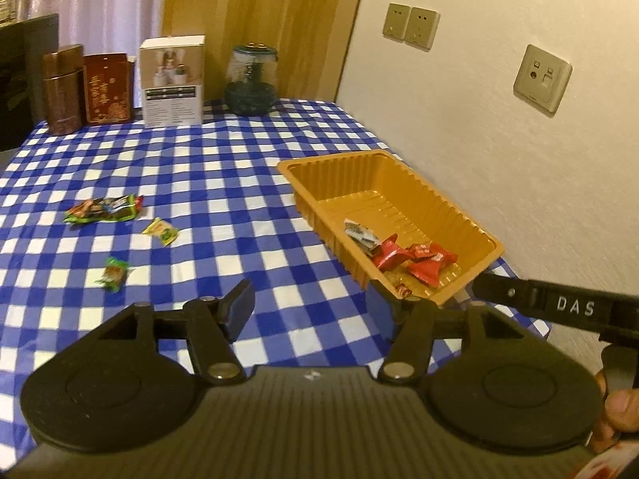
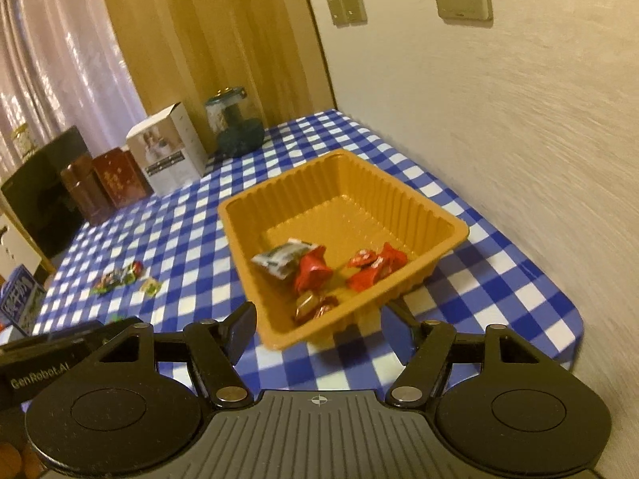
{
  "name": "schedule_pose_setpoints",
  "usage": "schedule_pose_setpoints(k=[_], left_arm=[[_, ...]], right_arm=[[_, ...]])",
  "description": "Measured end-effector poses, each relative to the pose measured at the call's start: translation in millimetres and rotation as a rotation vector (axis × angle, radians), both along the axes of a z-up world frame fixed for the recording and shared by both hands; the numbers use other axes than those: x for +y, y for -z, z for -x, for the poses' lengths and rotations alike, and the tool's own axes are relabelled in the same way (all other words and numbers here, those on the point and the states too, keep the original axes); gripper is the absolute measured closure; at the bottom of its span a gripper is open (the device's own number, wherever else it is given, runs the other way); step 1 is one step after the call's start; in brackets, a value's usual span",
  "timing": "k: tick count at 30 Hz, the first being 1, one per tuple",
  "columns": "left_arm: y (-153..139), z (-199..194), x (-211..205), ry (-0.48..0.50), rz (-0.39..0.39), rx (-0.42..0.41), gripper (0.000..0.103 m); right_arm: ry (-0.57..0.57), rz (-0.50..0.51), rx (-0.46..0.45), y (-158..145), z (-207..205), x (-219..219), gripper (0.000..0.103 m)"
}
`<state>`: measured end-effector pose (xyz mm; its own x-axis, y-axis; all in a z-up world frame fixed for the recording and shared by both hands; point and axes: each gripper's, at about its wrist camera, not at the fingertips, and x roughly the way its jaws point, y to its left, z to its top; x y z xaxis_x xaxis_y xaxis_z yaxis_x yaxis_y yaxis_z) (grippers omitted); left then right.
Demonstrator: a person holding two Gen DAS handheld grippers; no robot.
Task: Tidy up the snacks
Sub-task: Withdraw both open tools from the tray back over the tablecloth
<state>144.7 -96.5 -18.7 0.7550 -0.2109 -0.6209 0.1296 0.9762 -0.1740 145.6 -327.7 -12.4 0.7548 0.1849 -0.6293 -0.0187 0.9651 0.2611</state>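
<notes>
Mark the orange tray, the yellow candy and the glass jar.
orange tray [image 2: 435,215]: right wrist view, right inner wall.
yellow candy [image 1: 161,231]: left wrist view, wrapper centre.
glass jar [image 1: 251,80]: left wrist view, body.

Counter [image 1: 223,183] under blue-white checked cloth, right edge against wall. Orange tray [image 1: 403,183] near right side, wrapped snacks inside. Loose on cloth, left of tray: long multicolour packet [image 1: 104,208], small yellow-green packet [image 1: 161,231], green-wrapped sweet [image 1: 114,272], all apart. Far edge row: brown tin [image 1: 64,88], red tin [image 1: 108,88], white box [image 1: 172,82], dark glass jar [image 1: 251,80].
</notes>
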Motion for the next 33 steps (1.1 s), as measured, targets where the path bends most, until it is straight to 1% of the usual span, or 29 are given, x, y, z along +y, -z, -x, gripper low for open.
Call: schedule_pose_setpoints(k=[3,6,8,11,14,23,33], left_arm=[[-4.0,13.1,7.7,-0.014,0.0,-0.005,0.039],[-8.3,24.0,15.8,-0.026,-0.001,-0.006,0.037],[-10.5,30.5,21.6,-0.035,-0.001,-0.008,0.035],[-12.5,37.8,29.6,-0.049,-0.004,-0.009,0.034],[-13.6,43.5,36.7,-0.062,-0.005,-0.008,0.031],[-14.0,54.5,51.0,-0.092,-0.009,-0.006,0.028],[-12.0,56.0,66.2,-0.124,-0.015,-0.01,0.027]], right_arm=[[-0.017,0.023,-0.001,-2.2,12.9,9.8,0.034],[-0.024,0.03,0.0,-4.3,22.6,17.2,0.034],[-0.031,0.031,0.0,-5.7,26.1,21.0,0.033],[-0.045,0.036,0.0,-6.7,31.5,27.9,0.033],[-0.057,0.037,0.001,-7.3,35.6,32.4,0.033],[-0.077,0.046,-0.002,-10.2,40.5,41.2,0.032],[-0.107,0.039,-0.009,-8.6,38.0,50.5,0.032]])
